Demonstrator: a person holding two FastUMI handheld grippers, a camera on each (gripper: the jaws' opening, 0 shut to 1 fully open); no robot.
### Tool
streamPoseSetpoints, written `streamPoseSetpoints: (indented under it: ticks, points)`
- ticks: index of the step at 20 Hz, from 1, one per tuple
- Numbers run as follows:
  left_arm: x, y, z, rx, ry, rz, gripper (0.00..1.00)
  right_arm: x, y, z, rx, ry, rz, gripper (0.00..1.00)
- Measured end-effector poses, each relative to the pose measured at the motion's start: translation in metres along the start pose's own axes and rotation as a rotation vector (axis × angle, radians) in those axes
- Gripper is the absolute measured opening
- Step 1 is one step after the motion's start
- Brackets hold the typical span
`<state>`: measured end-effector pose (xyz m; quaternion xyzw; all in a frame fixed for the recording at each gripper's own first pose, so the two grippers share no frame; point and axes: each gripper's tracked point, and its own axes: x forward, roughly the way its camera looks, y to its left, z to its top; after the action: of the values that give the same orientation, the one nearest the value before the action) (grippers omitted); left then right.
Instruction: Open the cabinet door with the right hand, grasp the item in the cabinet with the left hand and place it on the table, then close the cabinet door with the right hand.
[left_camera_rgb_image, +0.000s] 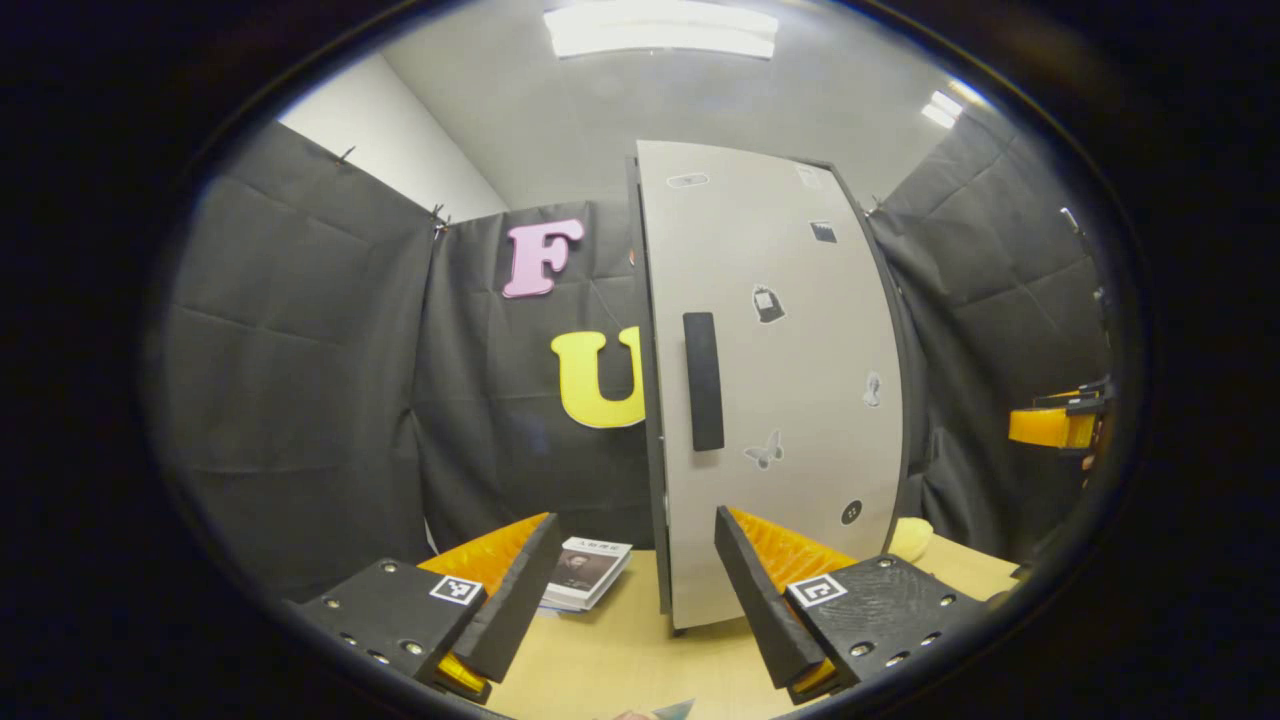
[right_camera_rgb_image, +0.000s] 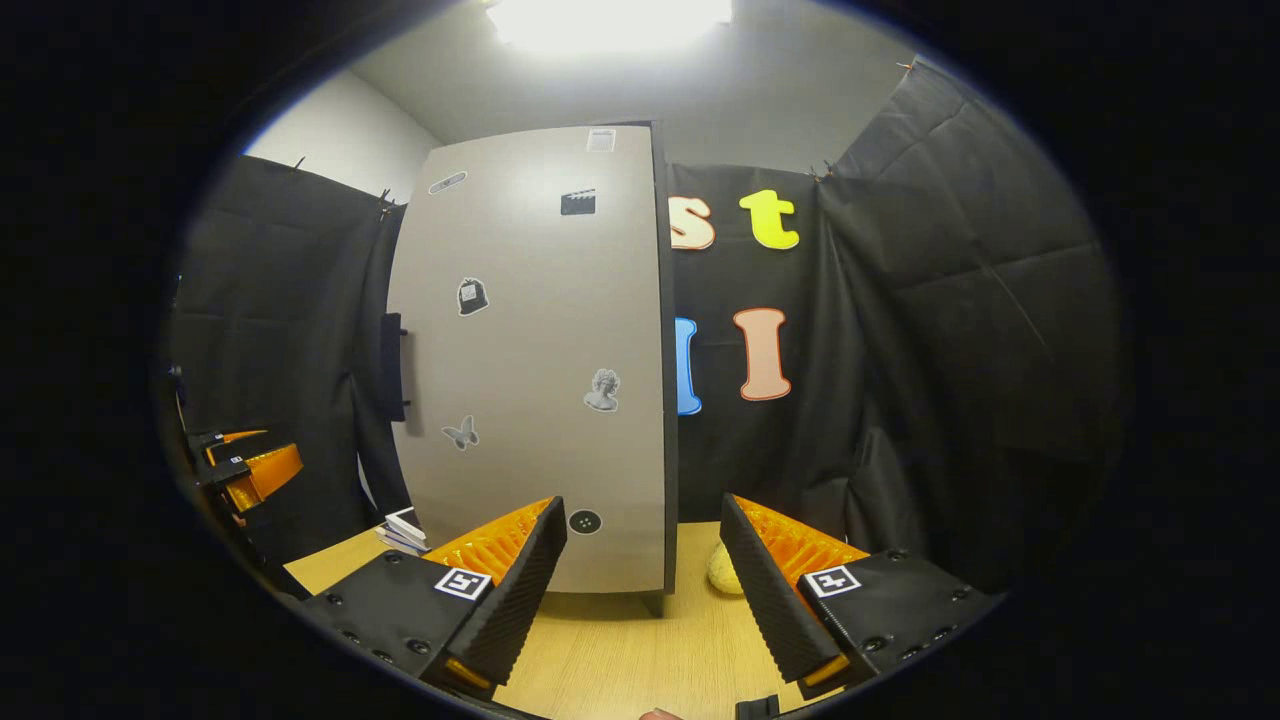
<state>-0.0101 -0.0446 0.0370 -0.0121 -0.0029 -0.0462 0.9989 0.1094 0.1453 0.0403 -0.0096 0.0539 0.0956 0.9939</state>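
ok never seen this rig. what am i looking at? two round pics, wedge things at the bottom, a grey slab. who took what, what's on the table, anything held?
No robot here: a person carries a two-finger claw in each hand, and a fisheye camera rides on each one, looking forward along its fingers. The wedges at the bottom of each picture are that claw's own fingers.

The left gripper view comes from the left claw, the right gripper view from the right claw. Both are open and hold nothing.

The grey slab is the cabinet door, shut, with a dark vertical handle and small stickers. The cabinet stands on a wooden table. Left of it lie stacked books; at its right foot sits a pale yellow item, too hidden to identify.

The right claw also shows at the right edge of the left gripper view, farther off.
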Motion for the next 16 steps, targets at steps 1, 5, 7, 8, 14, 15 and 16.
streamPoseSetpoints:
  ticks: [1,5,7,8,14,15,16]
  points:
    - [0.0,0.001,0.001,0.0,-0.002,0.0,0.92,-0.001,0.0,0.0,0.0,-0.003,-0.001,0.98]
    - [-0.004,0.0,0.002,0.001,-0.008,-0.002,0.95,-0.001,-0.001,0.002,0.001,-0.005,-0.005,0.98]
    - [-0.005,0.001,0.003,0.0,-0.01,-0.004,0.92,-0.002,-0.001,0.003,0.001,-0.004,-0.004,0.98]
    - [-0.005,0.0,0.002,0.0,-0.011,-0.004,0.92,-0.003,-0.002,0.004,0.001,-0.006,-0.005,0.98]
    - [-0.01,0.001,0.002,-0.001,-0.013,-0.002,0.95,-0.007,-0.004,0.005,-0.001,-0.009,-0.002,0.98]
    - [-0.011,0.001,0.002,-0.001,-0.012,-0.002,0.92,-0.008,-0.004,0.005,-0.001,-0.009,-0.002,0.98]
    - [-0.011,0.001,0.003,0.0,-0.013,-0.002,0.92,-0.009,-0.004,0.005,0.0,-0.01,-0.001,0.98]
